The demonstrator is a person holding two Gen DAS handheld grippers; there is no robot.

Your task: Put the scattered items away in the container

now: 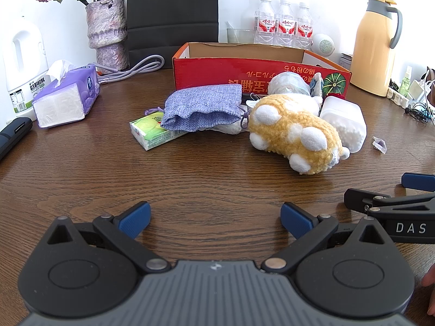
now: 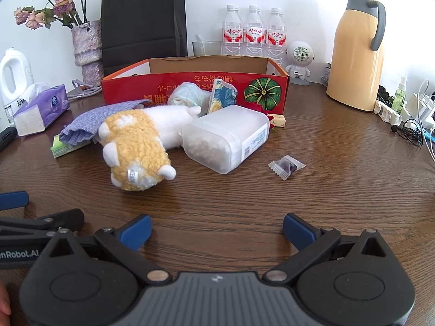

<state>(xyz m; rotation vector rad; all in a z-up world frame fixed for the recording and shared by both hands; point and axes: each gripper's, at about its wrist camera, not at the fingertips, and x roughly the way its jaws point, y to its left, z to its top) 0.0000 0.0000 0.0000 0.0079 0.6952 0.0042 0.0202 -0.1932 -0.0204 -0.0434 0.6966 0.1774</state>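
A red cardboard box [image 1: 244, 65] [image 2: 174, 88] stands open at the back of the table. In front of it lie a yellow and white plush toy [image 1: 296, 133] [image 2: 136, 144], a blue cloth pouch [image 1: 204, 107] [image 2: 89, 125], a green tissue packet [image 1: 152, 133] [image 2: 64, 146], a clear tub of cotton swabs [image 1: 345, 122] [image 2: 225, 138], a rolled white bundle [image 1: 291, 82] [image 2: 190, 95] and a small wrapped candy [image 1: 379, 144] [image 2: 286, 166]. My left gripper [image 1: 215, 218] is open and empty over bare table. My right gripper [image 2: 217, 231] is open and empty beside it.
A purple tissue box [image 1: 68, 97] [image 2: 40, 110], a vase of dried roses [image 1: 107, 32], a black bag [image 2: 142, 19], water bottles [image 2: 254, 31], a yellow thermos jug [image 2: 356, 51], a white detergent bottle [image 1: 23, 62] and cables [image 2: 413, 127] ring the wooden table [image 1: 217, 179].
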